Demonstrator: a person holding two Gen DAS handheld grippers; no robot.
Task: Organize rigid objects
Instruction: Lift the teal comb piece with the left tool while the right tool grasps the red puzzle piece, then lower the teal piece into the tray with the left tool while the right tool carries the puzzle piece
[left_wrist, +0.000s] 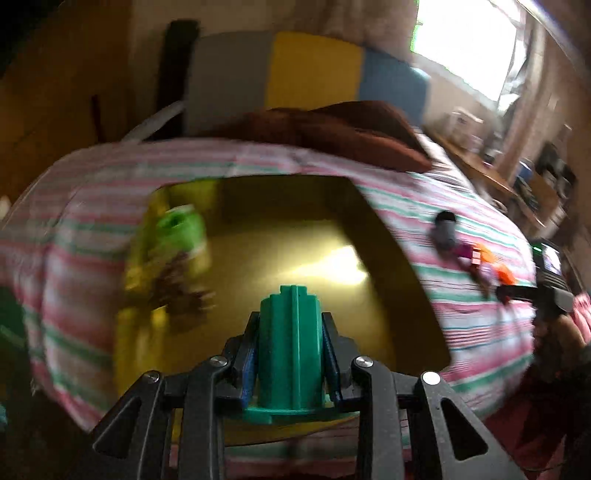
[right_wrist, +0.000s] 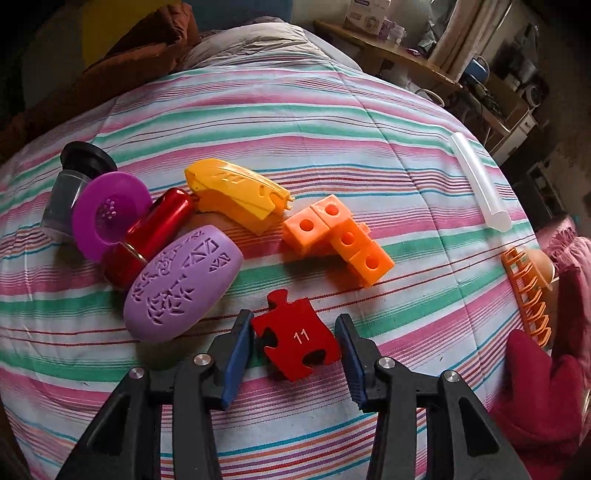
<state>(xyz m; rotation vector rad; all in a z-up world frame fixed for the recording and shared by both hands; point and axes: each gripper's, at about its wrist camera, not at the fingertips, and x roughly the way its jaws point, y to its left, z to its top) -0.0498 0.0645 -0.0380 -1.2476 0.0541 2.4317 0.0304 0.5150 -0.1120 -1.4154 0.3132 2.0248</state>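
Your right tongs (right_wrist: 295, 350) are clenched on the red puzzle piece (right_wrist: 295, 341), flat on the bed (right_wrist: 332, 147): thin, stiff, light; grip its edges. Your left tongs (left_wrist: 291, 332) clamp a green part (left_wrist: 290, 332) above the yellow tray (left_wrist: 369, 221).

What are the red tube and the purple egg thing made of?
The red tube looks like metal or glossy coated plastic: it is mirror-shiny with bright streaks. The purple egg thing looks like matte plastic, maybe rubbery: dull, smooth, with cut-out patterns.
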